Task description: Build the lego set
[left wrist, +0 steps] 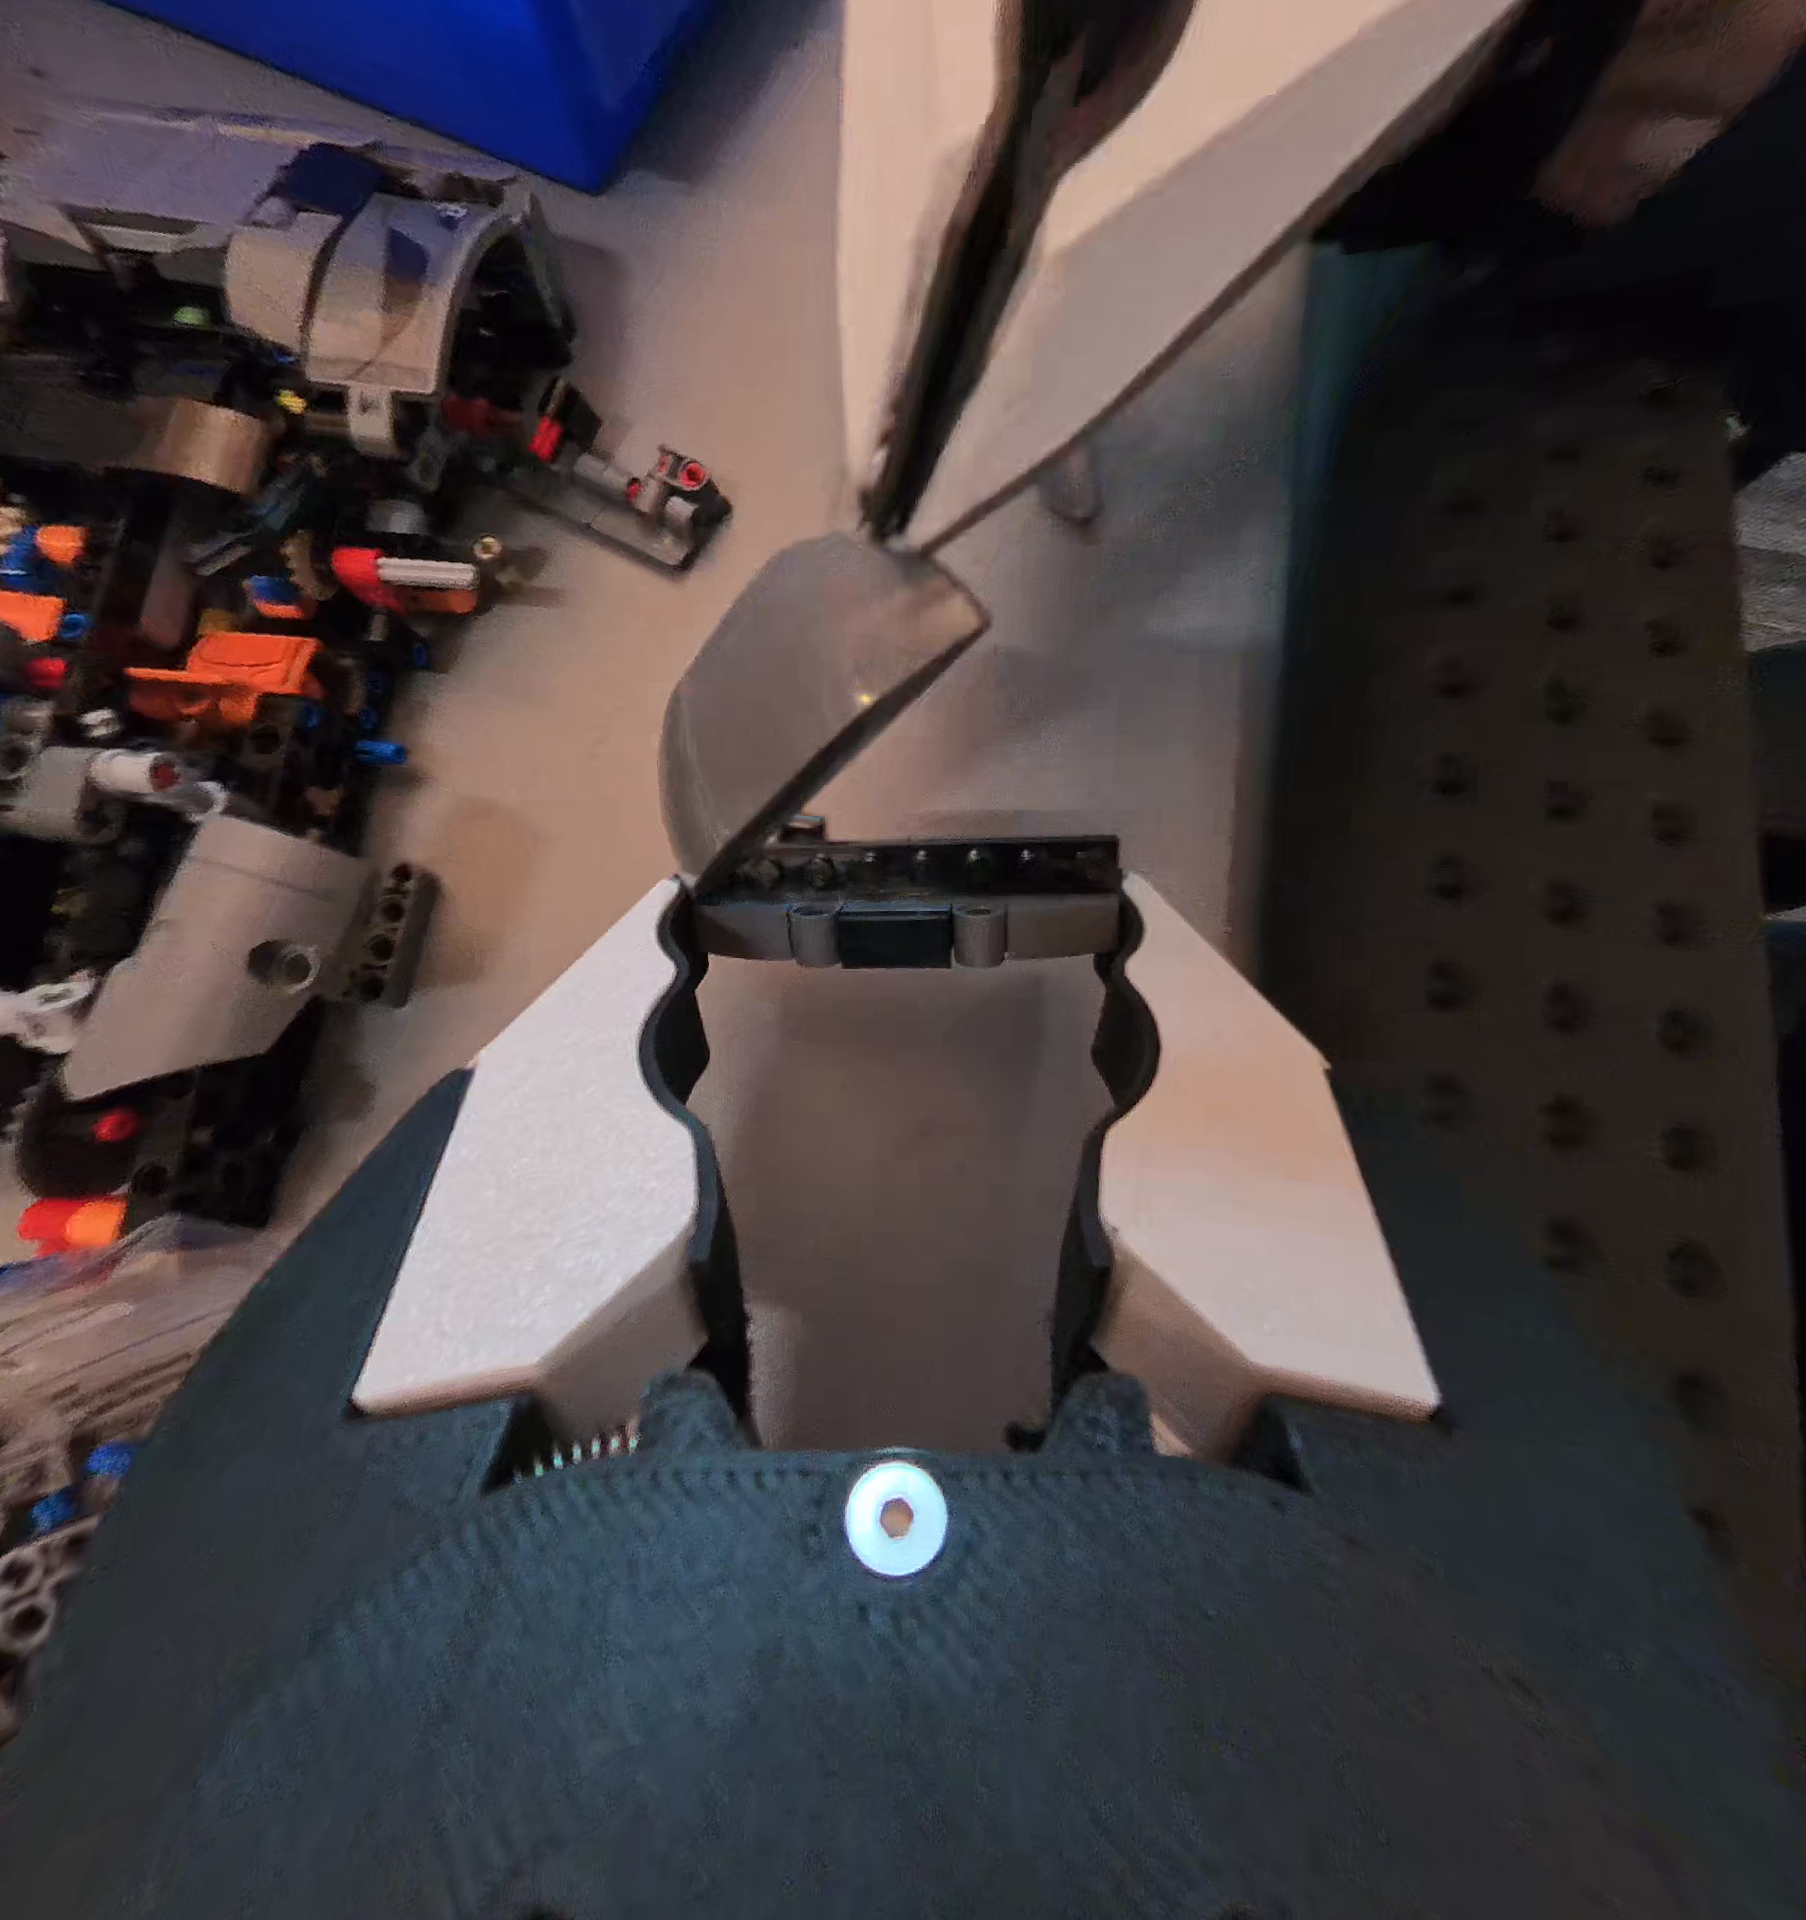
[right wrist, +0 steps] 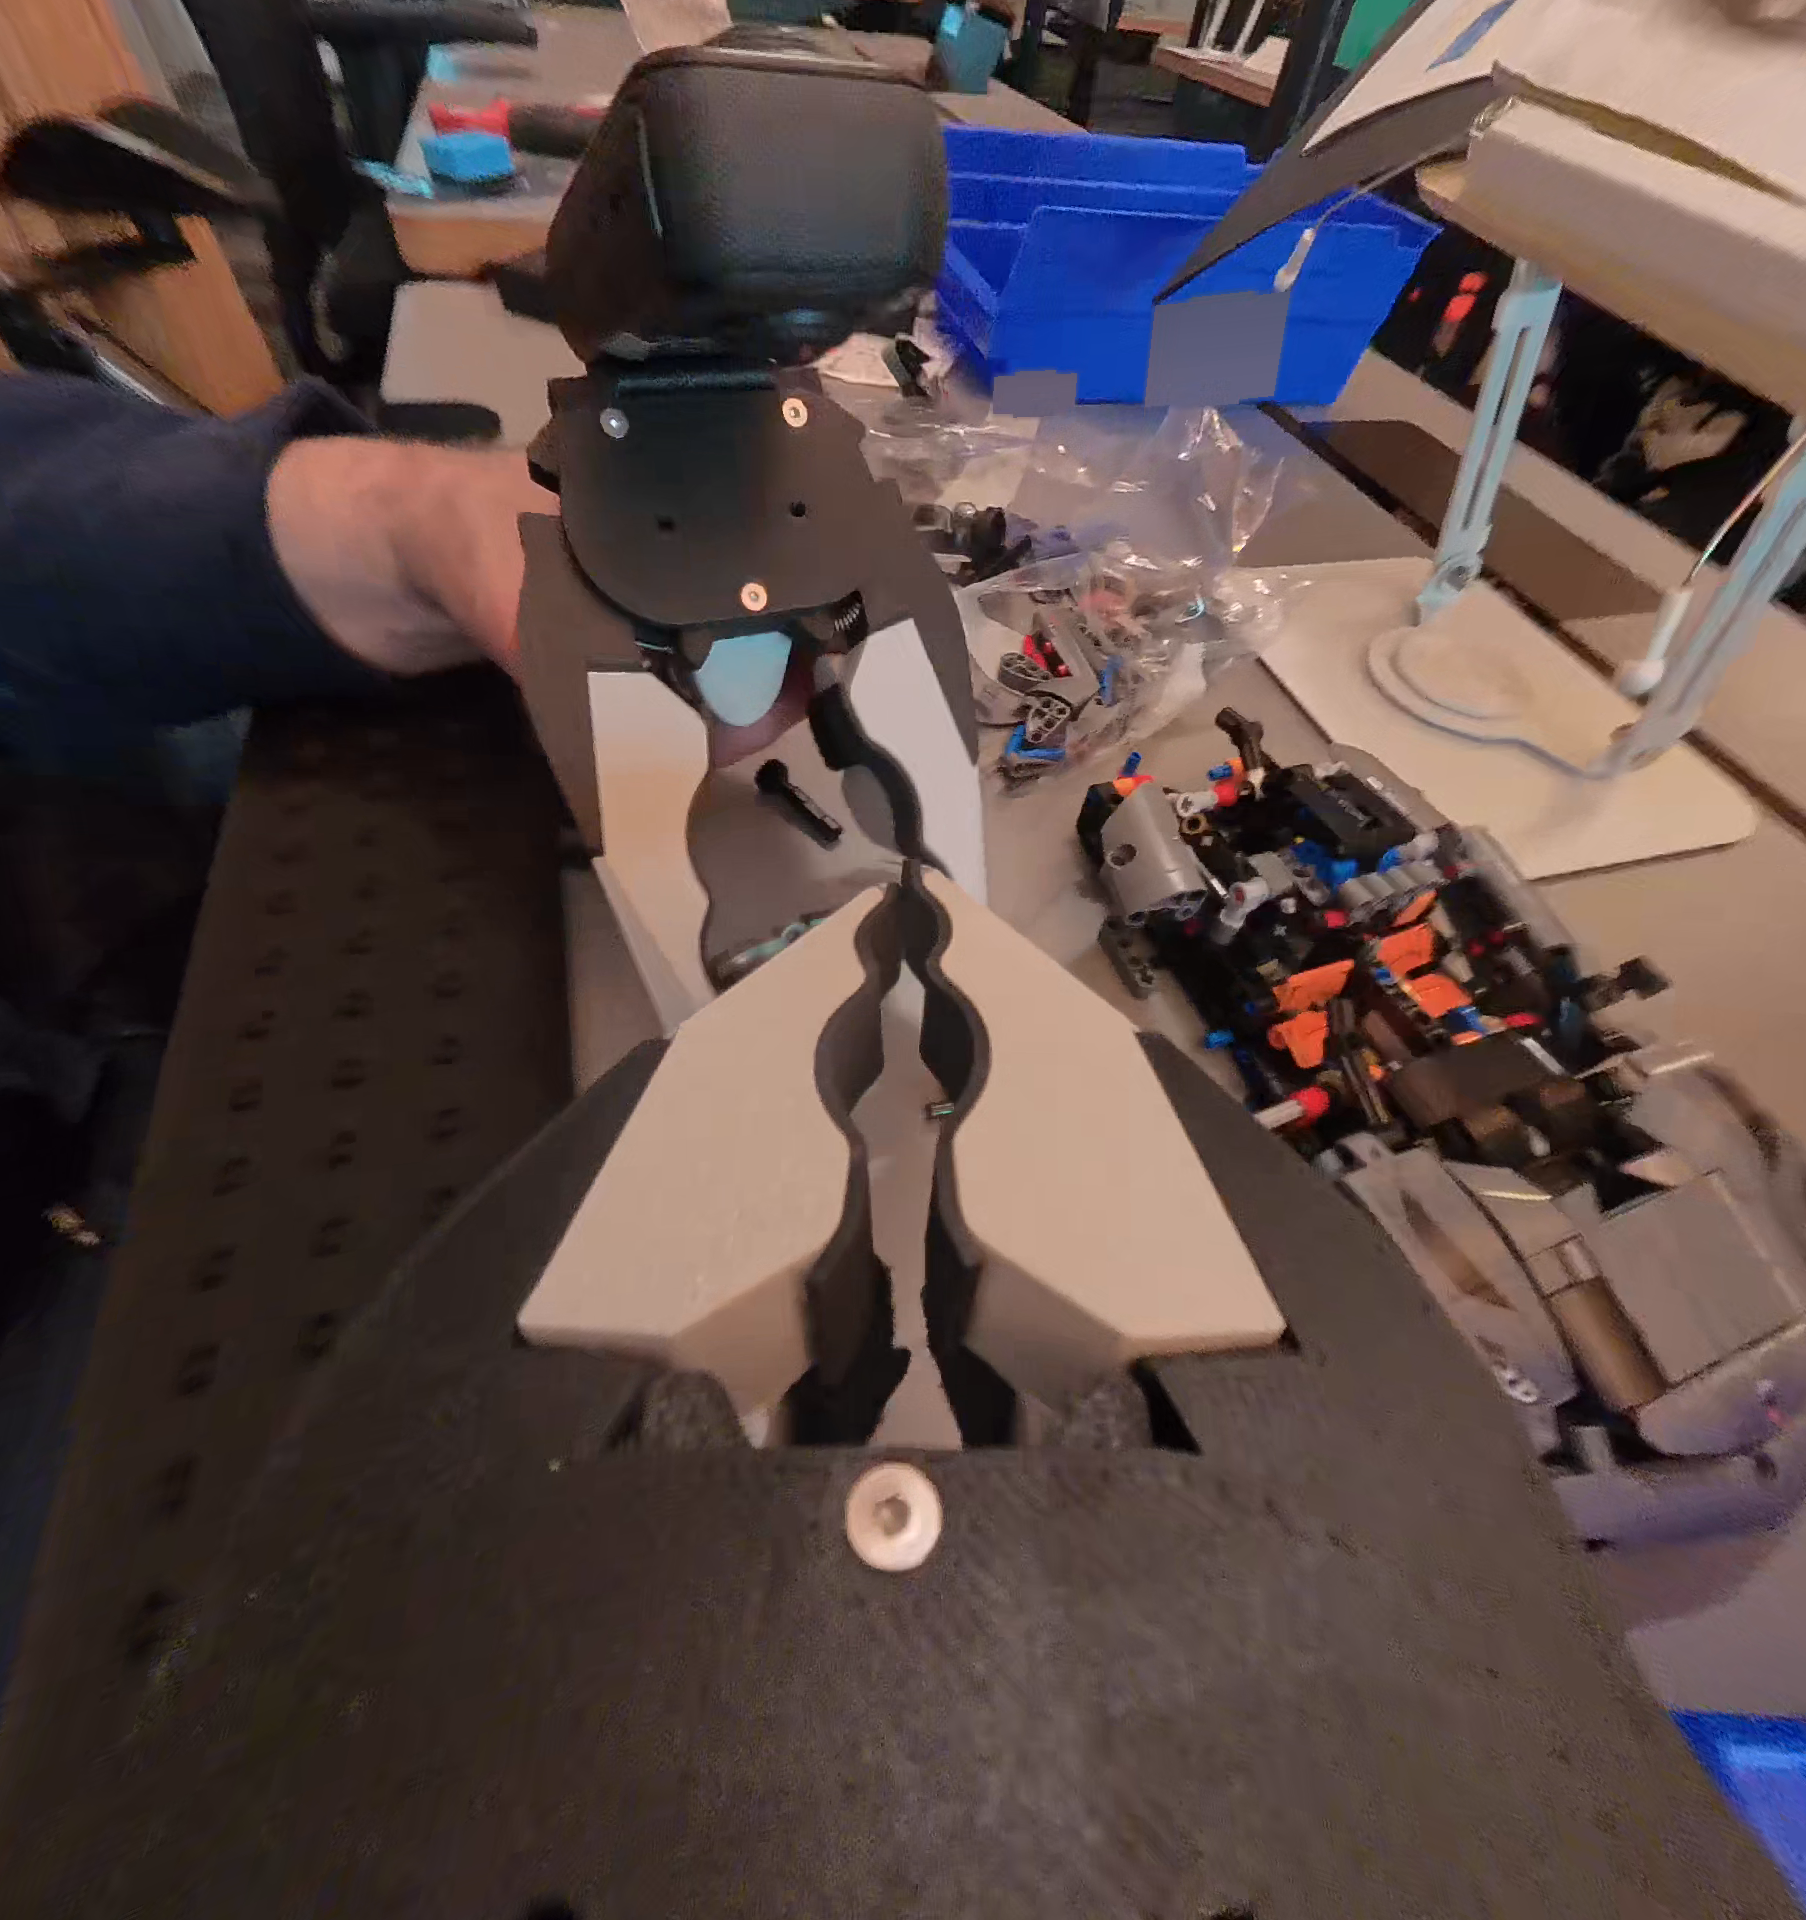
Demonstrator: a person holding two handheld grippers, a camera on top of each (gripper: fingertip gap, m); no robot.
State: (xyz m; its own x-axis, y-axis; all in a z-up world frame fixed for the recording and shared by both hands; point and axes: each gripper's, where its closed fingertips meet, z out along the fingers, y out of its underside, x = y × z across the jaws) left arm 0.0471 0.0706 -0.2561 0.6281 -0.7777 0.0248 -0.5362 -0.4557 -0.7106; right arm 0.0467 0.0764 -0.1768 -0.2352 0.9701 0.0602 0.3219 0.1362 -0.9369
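Two grippers: both are seen meeting over the pale table (left wrist: 587, 727), tips nearly touching.
Loose parts: a scatter of small pieces and clear bags (right wrist: 1117, 488) is spotted behind the car, near the blue bin (right wrist: 1138, 260).
Car build: the half-built lego car (right wrist: 1418, 987) is parked on the table, to the right in the right wrist view, well apart from both grippers.
Left gripper (left wrist: 904, 894): clamped across a small sub-assembly, a black studded beam with a grey hinged panel (left wrist: 795, 707) flapping up from it.
Right gripper (right wrist: 909, 883): pinched nearly closed at the tips; whether anything tiny is trapped there can't be told.
Black pin (right wrist: 800, 800): left lying on the table under the left gripper.
Handling: the sub-assembly is judged light and rigid, but the hinge is loose and the plastic slick.
Where to hold: the beam's ends are probably best squeezed, not the panel.
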